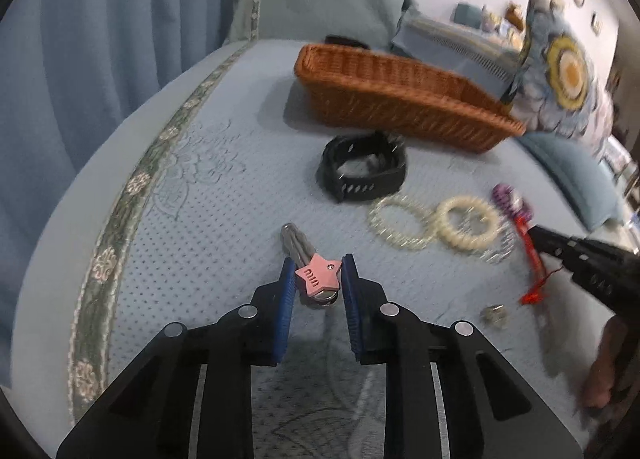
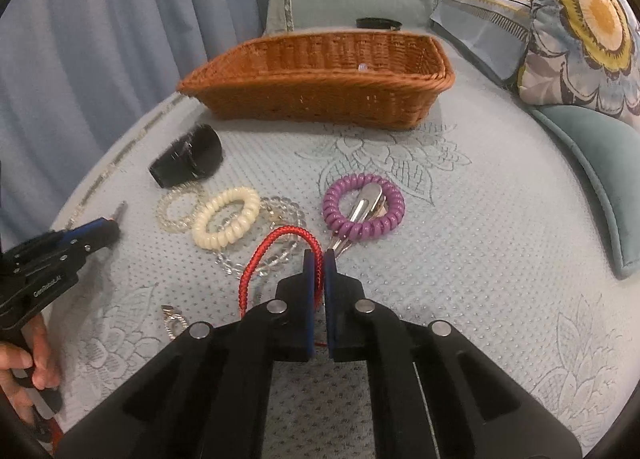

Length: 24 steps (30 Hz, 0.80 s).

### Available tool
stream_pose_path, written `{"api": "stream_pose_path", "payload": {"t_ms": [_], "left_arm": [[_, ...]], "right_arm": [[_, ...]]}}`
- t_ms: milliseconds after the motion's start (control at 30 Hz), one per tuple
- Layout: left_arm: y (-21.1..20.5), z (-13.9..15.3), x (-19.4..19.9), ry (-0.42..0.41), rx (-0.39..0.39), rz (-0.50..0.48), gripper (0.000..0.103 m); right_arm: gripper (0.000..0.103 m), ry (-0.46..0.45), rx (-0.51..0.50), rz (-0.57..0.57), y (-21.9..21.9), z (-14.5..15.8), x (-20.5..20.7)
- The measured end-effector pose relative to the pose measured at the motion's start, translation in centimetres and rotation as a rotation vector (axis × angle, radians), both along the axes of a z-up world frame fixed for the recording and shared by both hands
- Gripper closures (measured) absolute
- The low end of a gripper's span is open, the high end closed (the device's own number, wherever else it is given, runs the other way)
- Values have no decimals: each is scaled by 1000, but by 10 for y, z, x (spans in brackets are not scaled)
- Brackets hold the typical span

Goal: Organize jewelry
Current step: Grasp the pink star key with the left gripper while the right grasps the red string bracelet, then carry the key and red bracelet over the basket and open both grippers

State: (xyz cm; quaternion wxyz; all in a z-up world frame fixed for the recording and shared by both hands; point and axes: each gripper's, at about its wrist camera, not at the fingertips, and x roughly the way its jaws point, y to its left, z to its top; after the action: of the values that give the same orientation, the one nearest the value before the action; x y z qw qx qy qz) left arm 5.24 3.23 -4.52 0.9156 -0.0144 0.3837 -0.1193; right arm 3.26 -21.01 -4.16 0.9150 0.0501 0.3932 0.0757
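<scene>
My left gripper (image 1: 319,270) is shut on a pink star hair clip (image 1: 318,279), held just above the bed. My right gripper (image 2: 319,259) is shut on a red braided cord bracelet (image 2: 276,249), which also shows in the left wrist view (image 1: 530,247). A brown wicker basket (image 2: 320,99) stands at the back, also in the left wrist view (image 1: 400,107). On the bedspread lie a black watch band (image 1: 362,169), a cream coil bracelet (image 2: 226,223), clear bead bracelets (image 2: 176,205), a purple coil bracelet (image 2: 363,206) around a silver clip (image 2: 366,203), and a small silver ring (image 2: 174,321).
The bed is covered by a light blue quilted spread (image 2: 460,239). A floral pillow (image 2: 584,31) and teal cushion (image 2: 592,163) lie at the right. Blue curtains (image 1: 100,39) hang at the left. A small black object (image 2: 378,23) lies behind the basket.
</scene>
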Motion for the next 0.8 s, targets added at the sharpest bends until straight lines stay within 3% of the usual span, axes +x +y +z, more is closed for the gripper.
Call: {"api": "stream_pose_path", "payload": {"t_ms": [433,667,800], "left_arm": [[-13,29,-17,-139,-98,-85,82],[-16,46,-13,-162,-176,-103,82],[-18,59,-5,-177,-173,-111,82]], "right_arm": [[100,-115,37,-7,-9,29,-14],[100,-175,26,-38,-17,49,-15],[100,-193,28,-49,-23,65,-4]]}}
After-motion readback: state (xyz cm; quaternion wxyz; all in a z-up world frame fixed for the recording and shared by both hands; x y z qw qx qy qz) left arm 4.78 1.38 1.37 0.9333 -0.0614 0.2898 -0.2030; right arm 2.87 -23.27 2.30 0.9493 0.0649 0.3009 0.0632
